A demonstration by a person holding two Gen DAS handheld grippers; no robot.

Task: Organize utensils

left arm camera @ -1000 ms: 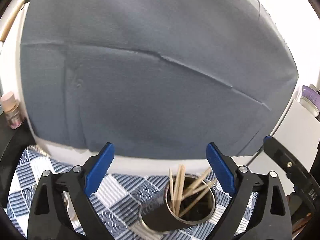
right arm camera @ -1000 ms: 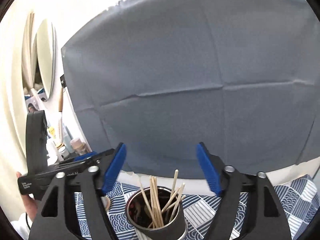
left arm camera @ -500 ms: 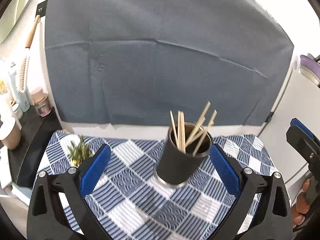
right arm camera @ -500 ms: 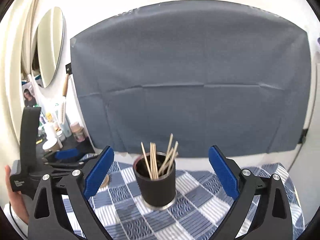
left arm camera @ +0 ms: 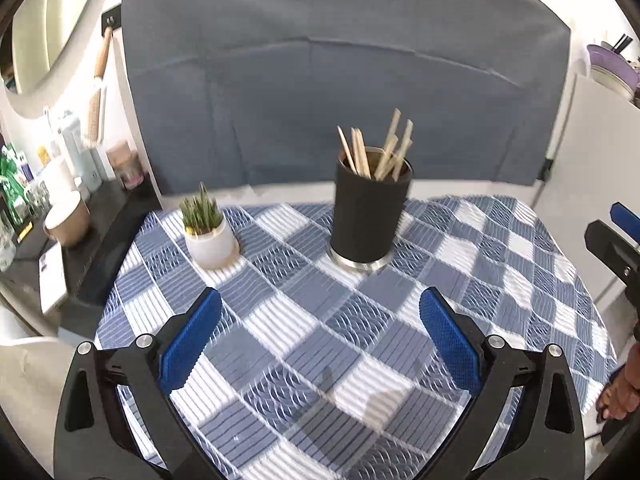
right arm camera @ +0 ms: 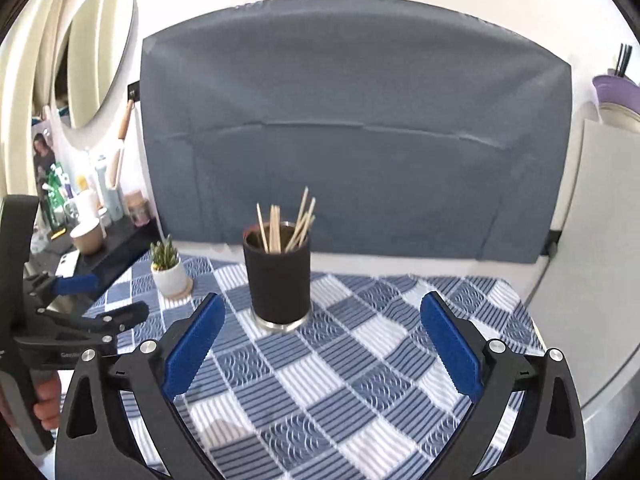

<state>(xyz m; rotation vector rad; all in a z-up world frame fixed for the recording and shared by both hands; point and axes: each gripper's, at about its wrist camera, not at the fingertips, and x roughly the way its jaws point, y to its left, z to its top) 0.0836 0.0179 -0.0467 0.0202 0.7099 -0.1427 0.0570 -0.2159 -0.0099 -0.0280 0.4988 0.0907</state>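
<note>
Checked surface [right arm camera: 360, 364] now lies between cup [right arm camera: 278, 280] and both withdrawn hand-held grippers, left [left arm camera: 320, 344] wide and empty, right [right arm camera: 322, 346] opening, empty, so sticks [right arm camera: 286, 224] look stowed.

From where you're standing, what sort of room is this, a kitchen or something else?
Probably a lived-in room at home, though I can't say which. A checked tablecloth covers a small table with a black cup of wooden sticks and a potted plant; a side shelf holds toiletry bottles under a round mirror.
</note>
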